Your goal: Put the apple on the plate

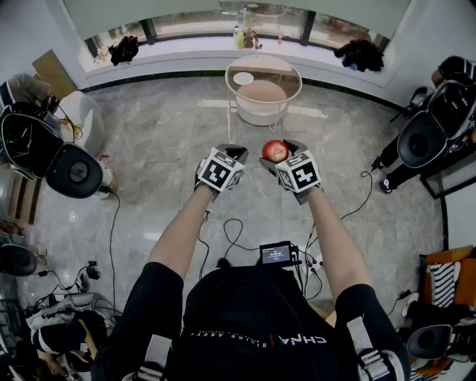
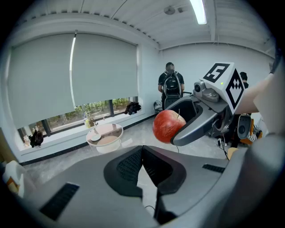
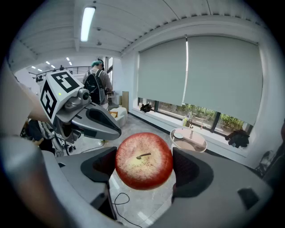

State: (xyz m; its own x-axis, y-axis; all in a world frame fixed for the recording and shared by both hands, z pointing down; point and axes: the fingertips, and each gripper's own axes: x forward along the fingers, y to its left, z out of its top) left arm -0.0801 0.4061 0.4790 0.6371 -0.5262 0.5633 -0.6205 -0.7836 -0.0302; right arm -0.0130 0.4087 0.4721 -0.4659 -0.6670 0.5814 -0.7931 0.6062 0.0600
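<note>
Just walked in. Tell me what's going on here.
A person holds a gripper in each hand. The right gripper has its jaws shut on a red apple, carried in the air. The left gripper is beside it, jaws together and empty. Ahead, by the window, a small white plate sits on a round table; the apple is not on it yet.

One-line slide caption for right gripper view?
Right gripper grips a round red apple, stem facing camera; round glass-topped table ahead.
</note>
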